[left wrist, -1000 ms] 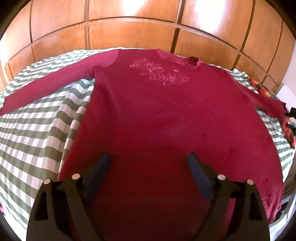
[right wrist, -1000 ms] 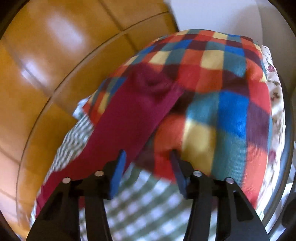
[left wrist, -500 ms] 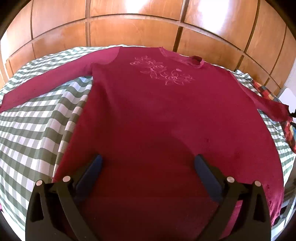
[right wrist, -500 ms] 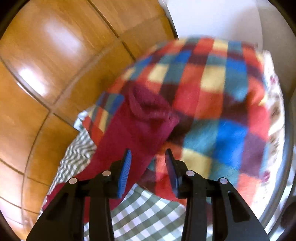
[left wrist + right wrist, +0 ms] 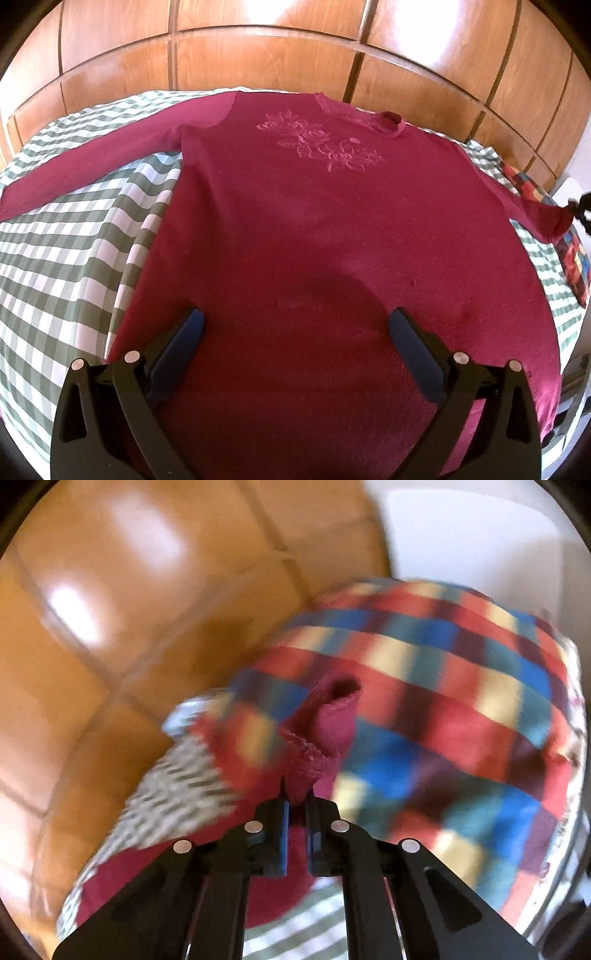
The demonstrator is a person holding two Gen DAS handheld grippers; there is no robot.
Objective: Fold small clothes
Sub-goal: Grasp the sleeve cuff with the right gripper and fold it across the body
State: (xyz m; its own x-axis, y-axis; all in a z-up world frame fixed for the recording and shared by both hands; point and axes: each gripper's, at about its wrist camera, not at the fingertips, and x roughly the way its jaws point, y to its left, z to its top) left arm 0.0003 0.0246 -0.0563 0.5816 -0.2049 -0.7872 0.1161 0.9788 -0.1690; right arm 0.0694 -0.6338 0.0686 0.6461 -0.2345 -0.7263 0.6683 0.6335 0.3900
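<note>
A dark red long-sleeved top (image 5: 314, 229) with an embroidered flower motif lies flat, front up, on a green-and-white checked bedspread (image 5: 66, 251). Its left sleeve (image 5: 99, 155) stretches out to the left. My left gripper (image 5: 295, 328) is open and empty, hovering above the top's lower part. My right gripper (image 5: 295, 801) is shut on the cuff of the right sleeve (image 5: 328, 723) and holds it lifted; the cuff's open end points away from me. In the left wrist view this sleeve end (image 5: 546, 218) is raised at the far right, with the right gripper (image 5: 581, 208) at the frame edge.
A multicoloured checked blanket (image 5: 443, 716) lies at the bed's right end, behind the held cuff. A wooden panelled headboard or wall (image 5: 295, 55) runs along the far side. A white wall (image 5: 480, 531) is at the right.
My right gripper closed on the right sleeve's cuff and lifted it. My left gripper pulled back slightly and stayed open above the top.
</note>
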